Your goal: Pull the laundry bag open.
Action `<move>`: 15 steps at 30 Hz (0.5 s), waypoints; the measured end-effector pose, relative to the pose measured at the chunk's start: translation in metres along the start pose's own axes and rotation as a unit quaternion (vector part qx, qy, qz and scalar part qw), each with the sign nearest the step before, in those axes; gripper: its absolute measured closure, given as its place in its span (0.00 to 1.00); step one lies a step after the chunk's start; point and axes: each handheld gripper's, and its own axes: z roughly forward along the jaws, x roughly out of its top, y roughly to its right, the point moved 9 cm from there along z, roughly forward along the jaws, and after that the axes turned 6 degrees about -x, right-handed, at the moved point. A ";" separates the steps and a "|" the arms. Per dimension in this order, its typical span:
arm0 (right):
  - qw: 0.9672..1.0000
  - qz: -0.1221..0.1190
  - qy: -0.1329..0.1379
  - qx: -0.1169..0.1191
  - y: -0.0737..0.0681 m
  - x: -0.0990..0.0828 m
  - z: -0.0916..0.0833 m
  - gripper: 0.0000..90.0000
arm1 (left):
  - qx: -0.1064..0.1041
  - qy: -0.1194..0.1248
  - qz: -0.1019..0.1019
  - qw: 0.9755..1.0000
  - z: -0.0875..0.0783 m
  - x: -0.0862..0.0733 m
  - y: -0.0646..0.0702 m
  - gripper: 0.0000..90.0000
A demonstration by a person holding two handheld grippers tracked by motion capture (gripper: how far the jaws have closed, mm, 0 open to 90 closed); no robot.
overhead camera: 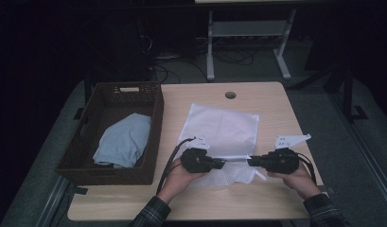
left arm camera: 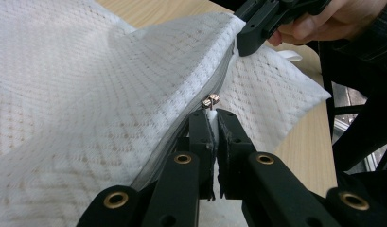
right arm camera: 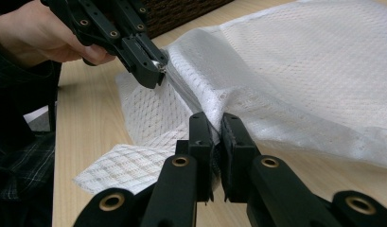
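Note:
A white mesh zip bag (overhead camera: 224, 125) lies on the middle of the wooden table (overhead camera: 271, 101), with its near edge lifted between the two grippers. My left gripper (overhead camera: 223, 163) points right. In the left gripper view it (left arm camera: 214, 116) is shut on the small pull tab of the coppery zipper slider (left arm camera: 211, 100). My right gripper (overhead camera: 250, 161) points left, facing it. In the right gripper view it (right arm camera: 215, 120) is shut on the bag's edge (right arm camera: 300, 71) along the zipper line. The left gripper (right arm camera: 151, 71) shows farther along that seam.
A dark woven basket (overhead camera: 110, 90) stands at the table's left with a light blue cloth (overhead camera: 125, 139) inside. A round cable hole (overhead camera: 230, 95) sits near the far edge. Beyond the table are a white desk frame (overhead camera: 210, 47) and floor cables.

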 end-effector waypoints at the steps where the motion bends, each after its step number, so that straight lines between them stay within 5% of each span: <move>1: 1.000 0.000 0.001 -0.001 0.001 0.000 -0.001 0.93 | 0.000 0.000 0.000 1.000 -0.001 0.000 0.000 0.96; 15: 1.000 0.007 0.005 -0.009 0.008 0.000 -0.005 0.93 | 0.003 0.006 -0.006 1.000 -0.006 0.000 -0.004 0.96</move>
